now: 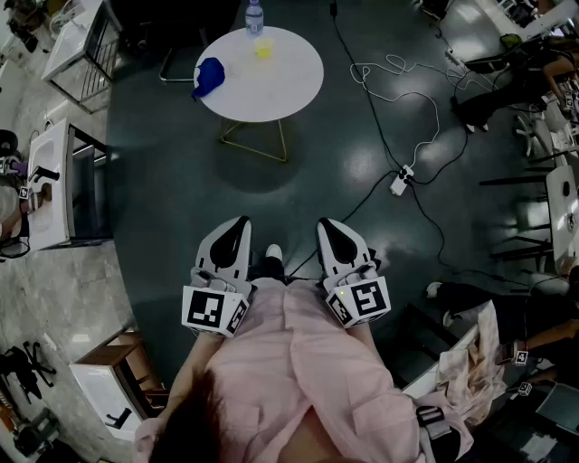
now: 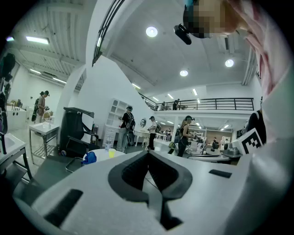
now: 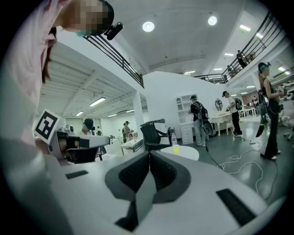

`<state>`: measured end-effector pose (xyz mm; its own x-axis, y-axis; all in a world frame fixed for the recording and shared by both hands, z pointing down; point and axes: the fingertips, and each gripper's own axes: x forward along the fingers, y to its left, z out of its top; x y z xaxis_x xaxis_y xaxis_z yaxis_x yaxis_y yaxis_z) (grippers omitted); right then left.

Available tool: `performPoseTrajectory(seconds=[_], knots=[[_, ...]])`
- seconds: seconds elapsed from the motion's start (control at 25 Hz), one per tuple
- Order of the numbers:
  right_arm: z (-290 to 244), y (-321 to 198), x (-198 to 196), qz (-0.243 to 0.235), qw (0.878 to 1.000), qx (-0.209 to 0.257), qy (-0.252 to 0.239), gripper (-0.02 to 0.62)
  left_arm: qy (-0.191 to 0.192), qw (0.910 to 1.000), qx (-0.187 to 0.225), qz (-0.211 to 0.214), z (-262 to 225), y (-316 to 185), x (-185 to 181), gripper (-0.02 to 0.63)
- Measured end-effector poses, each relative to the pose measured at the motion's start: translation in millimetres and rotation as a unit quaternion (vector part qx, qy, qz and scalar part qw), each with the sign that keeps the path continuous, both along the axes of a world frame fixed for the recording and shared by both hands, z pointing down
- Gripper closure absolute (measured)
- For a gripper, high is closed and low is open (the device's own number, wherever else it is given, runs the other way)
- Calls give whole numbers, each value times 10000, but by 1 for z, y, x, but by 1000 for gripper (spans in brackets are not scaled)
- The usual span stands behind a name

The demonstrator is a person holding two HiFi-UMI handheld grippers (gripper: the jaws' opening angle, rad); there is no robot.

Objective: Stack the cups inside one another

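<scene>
Ahead, floor (image 1: 181, 181) separates table (image 1: 271, 86) from left tool (image 1: 237, 222) and right tool (image 1: 327, 224).

Head view looks steeply down from overhead; both gripper views face level, all sharing the far round bench (image 1: 271, 90).

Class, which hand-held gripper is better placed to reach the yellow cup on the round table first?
Left, marginally. The left hand-held gripper and right hand-held gripper are both shut, empty, far from the table; the yellow cup sits slightly leftward.

You have a water bottle (image 1: 254, 16) and a blue cap (image 1: 208, 76) on the round tabletop (image 1: 289, 81); cables (image 1: 425, 108) trail across the floor (image 1: 181, 181).
</scene>
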<state>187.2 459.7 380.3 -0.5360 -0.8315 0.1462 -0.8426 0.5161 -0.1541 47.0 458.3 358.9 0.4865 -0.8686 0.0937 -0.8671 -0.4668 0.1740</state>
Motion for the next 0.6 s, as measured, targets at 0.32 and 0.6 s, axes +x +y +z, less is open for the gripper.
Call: performPoseTrajectory(seconds=[0.32, 0.6], knots=[[-4, -3, 4, -27, 10000, 22, 0, 565, -7, 10000, 42, -23, -7, -3, 4, 588], [-3, -5, 4, -23, 10000, 7, -9, 565, 50, 10000, 0, -83, -5, -4, 0, 588]])
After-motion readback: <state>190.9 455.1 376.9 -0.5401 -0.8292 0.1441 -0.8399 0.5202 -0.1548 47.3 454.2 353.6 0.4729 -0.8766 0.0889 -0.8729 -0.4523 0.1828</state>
